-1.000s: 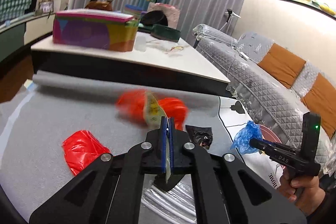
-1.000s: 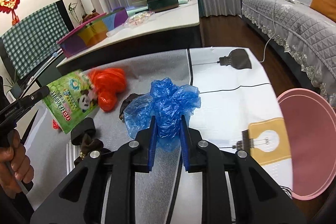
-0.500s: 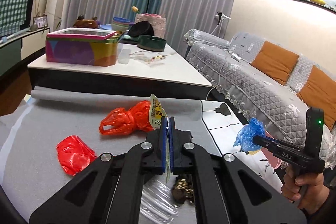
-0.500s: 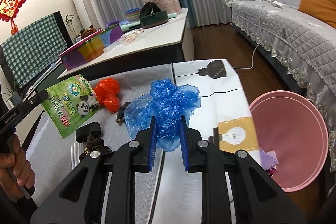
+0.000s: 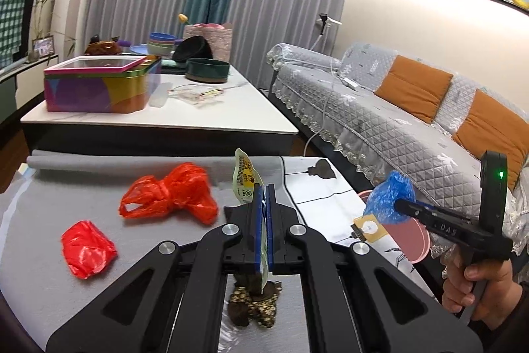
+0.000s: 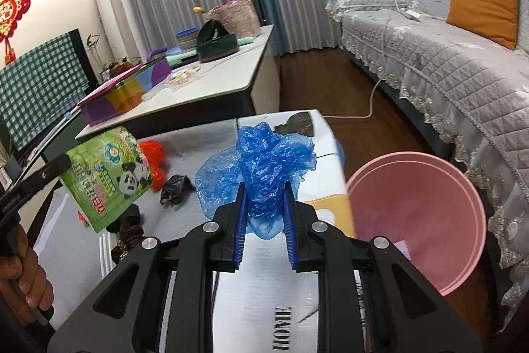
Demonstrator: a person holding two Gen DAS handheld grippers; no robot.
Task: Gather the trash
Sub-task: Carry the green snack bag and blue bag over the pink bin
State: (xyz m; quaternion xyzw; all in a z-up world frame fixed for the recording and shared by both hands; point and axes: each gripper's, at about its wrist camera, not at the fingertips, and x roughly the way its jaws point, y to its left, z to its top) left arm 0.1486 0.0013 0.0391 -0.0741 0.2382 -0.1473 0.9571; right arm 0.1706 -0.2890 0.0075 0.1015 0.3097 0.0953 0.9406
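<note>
My left gripper (image 5: 263, 192) is shut on a flat green snack packet (image 5: 246, 179), seen edge-on in the left wrist view and face-on, with a panda print (image 6: 107, 176), in the right wrist view. My right gripper (image 6: 264, 191) is shut on a crumpled blue plastic bag (image 6: 261, 159), also visible (image 5: 390, 200) in the left wrist view. Both are lifted above the low table (image 5: 39, 253). A pink bin (image 6: 416, 220) stands on the floor to the right of the table. An orange plastic bag (image 5: 168, 196), a red wrapper (image 5: 87, 248) and dark scraps (image 5: 254, 303) lie on the table.
A white coffee table (image 5: 231, 111) behind carries a colourful tin (image 5: 99, 85), bowls and a basket. A grey quilted sofa (image 5: 380, 121) with orange cushions runs along the right. A power cable (image 6: 373, 95) trails over the wooden floor. A person's hand (image 5: 476, 290) holds the right gripper.
Both grippers have risen and swung right with their loads. The pink bin has come fully into the right wrist view. The trash on the table has not moved.
</note>
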